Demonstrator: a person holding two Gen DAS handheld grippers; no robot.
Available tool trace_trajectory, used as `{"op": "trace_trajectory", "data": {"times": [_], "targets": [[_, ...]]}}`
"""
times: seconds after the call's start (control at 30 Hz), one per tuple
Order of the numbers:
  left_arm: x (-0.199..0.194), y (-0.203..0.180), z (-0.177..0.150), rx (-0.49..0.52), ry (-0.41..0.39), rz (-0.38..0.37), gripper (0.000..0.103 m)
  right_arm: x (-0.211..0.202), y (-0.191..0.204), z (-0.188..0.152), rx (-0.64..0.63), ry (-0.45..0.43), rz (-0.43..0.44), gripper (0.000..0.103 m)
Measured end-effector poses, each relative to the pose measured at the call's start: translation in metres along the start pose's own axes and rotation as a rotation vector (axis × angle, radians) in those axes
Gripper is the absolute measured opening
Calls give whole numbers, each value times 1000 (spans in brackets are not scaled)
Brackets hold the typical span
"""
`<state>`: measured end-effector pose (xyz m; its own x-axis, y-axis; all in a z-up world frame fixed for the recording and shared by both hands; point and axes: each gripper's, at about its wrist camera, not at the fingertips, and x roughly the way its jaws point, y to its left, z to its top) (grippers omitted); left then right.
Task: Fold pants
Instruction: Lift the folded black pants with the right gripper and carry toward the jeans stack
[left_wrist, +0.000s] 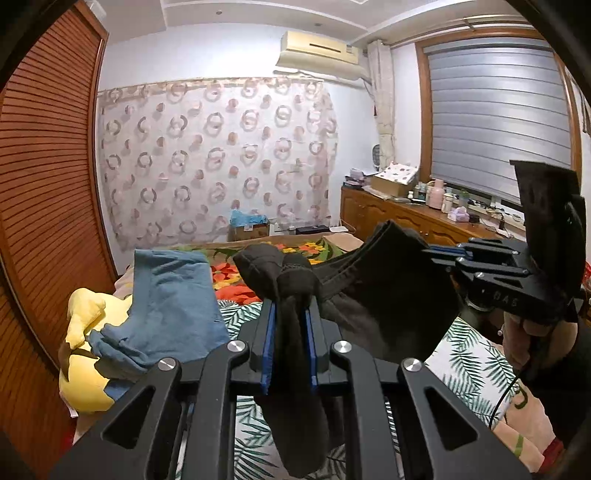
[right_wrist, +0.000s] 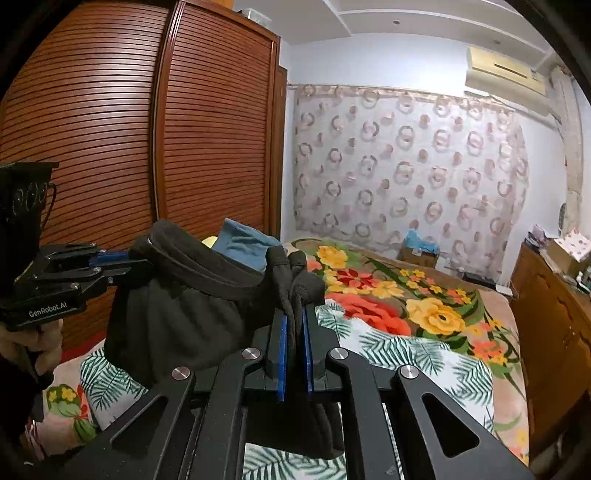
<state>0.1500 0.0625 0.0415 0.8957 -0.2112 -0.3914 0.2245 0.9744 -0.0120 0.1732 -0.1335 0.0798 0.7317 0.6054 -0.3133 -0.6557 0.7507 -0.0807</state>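
Black pants (left_wrist: 384, 299) hang in the air above the bed, held at the waistband by both grippers. My left gripper (left_wrist: 290, 306) is shut on one bunched end of the waistband. My right gripper (right_wrist: 293, 314) is shut on the other end, and the pants (right_wrist: 177, 306) sag between the two. The right gripper also shows in the left wrist view (left_wrist: 439, 254) at the right. The left gripper shows in the right wrist view (right_wrist: 122, 258) at the left. The lower part of the pants is hidden below the grippers.
The bed (right_wrist: 424, 354) has a leaf-print sheet and a floral blanket (right_wrist: 388, 295). A blue garment (left_wrist: 173, 306) and a yellow plush (left_wrist: 85, 347) lie at its left. A wooden wardrobe (right_wrist: 147, 129) stands left, a cluttered wooden dresser (left_wrist: 406, 218) right.
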Motion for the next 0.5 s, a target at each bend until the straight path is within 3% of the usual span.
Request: {"op": "trace_trajectory", "data": {"times": [0.5], "targets": [[45, 56, 1, -59, 35, 74, 16, 78, -24, 32, -84, 50, 70, 7]]}}
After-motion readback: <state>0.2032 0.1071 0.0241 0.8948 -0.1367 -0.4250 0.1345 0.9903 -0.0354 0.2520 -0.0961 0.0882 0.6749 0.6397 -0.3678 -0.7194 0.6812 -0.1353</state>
